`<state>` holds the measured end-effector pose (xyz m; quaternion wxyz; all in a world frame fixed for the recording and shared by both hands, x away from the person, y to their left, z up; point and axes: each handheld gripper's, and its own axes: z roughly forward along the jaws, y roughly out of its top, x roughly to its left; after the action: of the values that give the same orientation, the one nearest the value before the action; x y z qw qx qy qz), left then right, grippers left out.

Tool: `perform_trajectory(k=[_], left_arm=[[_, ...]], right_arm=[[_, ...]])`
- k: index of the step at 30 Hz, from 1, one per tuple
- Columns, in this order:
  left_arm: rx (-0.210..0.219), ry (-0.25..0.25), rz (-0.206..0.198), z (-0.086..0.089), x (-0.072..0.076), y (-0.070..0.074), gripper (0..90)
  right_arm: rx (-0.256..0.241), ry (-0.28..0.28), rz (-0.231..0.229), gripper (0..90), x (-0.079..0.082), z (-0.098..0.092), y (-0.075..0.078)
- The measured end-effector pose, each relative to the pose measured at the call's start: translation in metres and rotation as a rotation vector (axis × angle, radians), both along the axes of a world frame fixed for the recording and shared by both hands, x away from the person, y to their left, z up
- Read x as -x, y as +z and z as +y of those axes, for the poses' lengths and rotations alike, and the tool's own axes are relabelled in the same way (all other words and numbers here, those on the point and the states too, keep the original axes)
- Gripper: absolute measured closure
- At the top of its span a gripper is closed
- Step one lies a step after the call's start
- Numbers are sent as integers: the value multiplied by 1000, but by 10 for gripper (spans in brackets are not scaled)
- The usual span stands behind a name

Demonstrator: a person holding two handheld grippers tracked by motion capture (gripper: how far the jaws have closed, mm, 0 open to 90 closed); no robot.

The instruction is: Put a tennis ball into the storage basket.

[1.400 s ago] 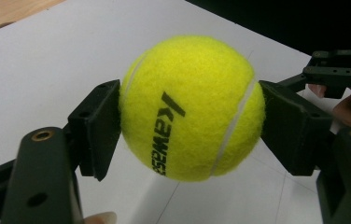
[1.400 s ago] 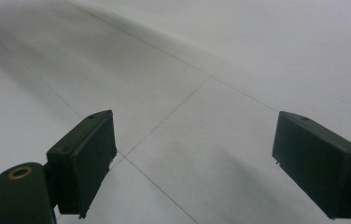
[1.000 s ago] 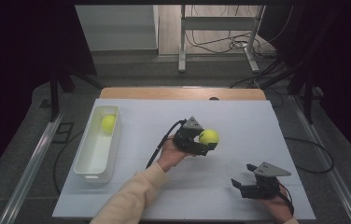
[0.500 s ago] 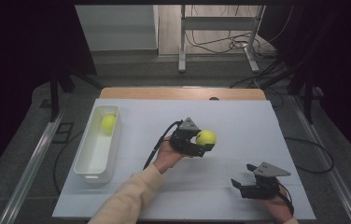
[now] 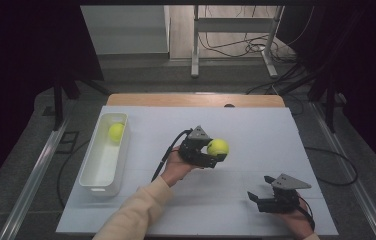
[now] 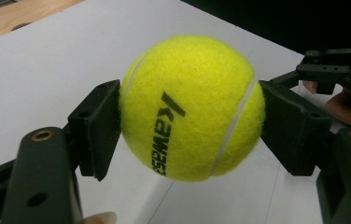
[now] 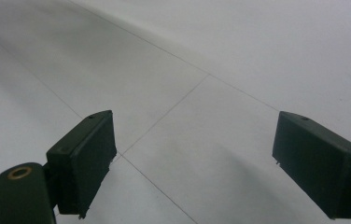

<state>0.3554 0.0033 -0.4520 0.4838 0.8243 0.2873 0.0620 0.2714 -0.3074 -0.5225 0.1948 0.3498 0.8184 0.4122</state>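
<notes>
White sheet with thin seam lines covers the table; bare wood strip along its far edge. Dark room, grey floor, cables and a metal stand leg at frame top. Left gripper at frame centre, jaws clamped on a yellow tennis ball, held above the sheet. Right gripper lower right, jaws apart, nothing between. White bin at left holds a second ball.
</notes>
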Motion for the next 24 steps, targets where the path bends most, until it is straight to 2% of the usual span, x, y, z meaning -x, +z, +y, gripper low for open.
perform_trajectory(k=[24], left_arm=[[6,10,1,9,4,-1,266]], right_arm=[[7,-7,-1,138,0,0,0]])
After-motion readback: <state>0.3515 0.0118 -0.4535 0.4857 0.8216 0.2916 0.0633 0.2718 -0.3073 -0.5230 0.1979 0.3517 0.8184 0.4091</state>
